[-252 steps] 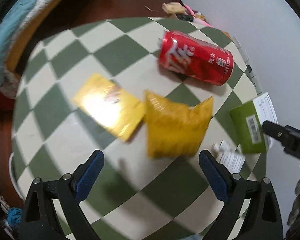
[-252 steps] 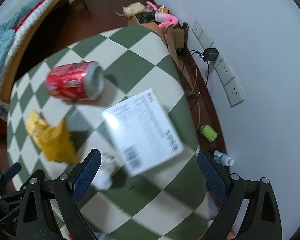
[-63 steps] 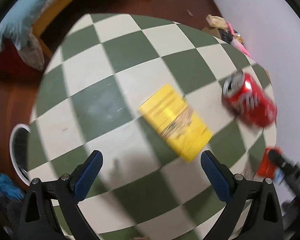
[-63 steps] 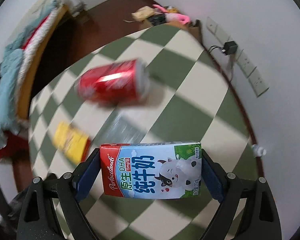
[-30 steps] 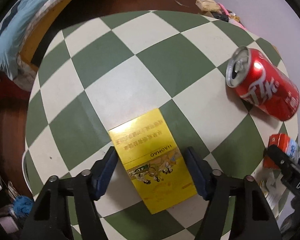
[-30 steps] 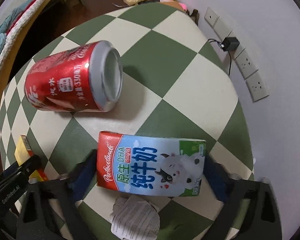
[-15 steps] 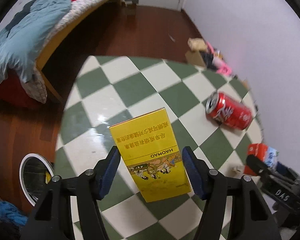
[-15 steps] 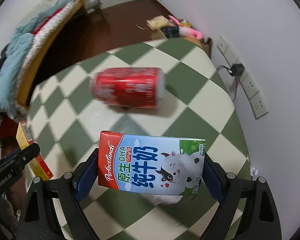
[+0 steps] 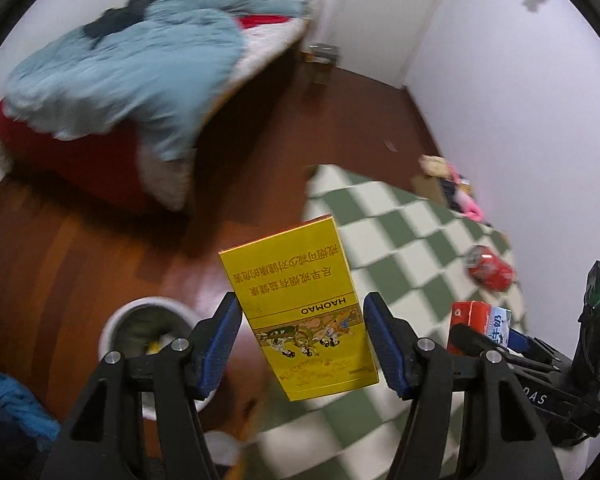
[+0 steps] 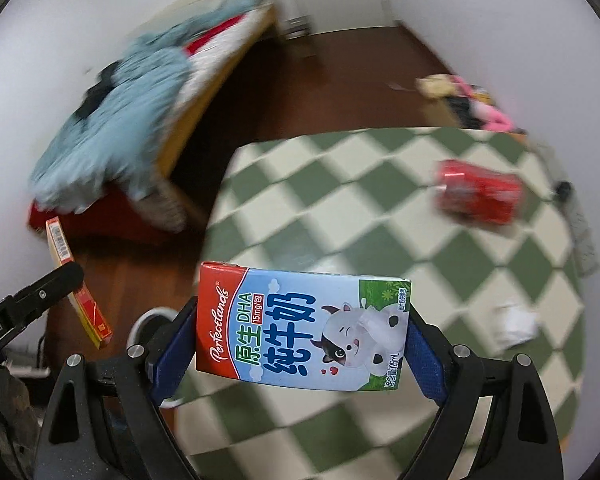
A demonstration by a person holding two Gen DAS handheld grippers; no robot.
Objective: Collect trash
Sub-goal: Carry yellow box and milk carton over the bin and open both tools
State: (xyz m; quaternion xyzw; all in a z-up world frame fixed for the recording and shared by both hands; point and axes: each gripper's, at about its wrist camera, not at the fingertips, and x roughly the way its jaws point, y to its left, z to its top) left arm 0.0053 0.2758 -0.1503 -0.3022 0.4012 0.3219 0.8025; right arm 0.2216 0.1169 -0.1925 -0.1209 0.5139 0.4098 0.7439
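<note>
My left gripper (image 9: pixel 302 342) is shut on a yellow cigarette box (image 9: pixel 300 308) and holds it in the air beside the table edge, above the floor. A white waste bin (image 9: pixel 148 334) stands on the floor below and left of it. My right gripper (image 10: pixel 300 344) is shut on a blue and red milk carton (image 10: pixel 300 326), lifted above the checkered table (image 10: pixel 340 208). The carton also shows in the left wrist view (image 9: pixel 480 320). The yellow box shows edge-on in the right wrist view (image 10: pixel 76 280). A red soda can (image 10: pixel 478 192) lies on the table.
A crumpled white paper (image 10: pixel 514 326) lies on the table near its right edge. A bed with a blue quilt (image 9: pixel 124 68) stands across the wooden floor (image 9: pixel 60 264). A cardboard box with a pink toy (image 10: pixel 468 100) sits on the floor by the wall.
Both grippers have lifted higher and swung left off the table with their loads. The bin now shows under the left gripper. The can has stayed on the table.
</note>
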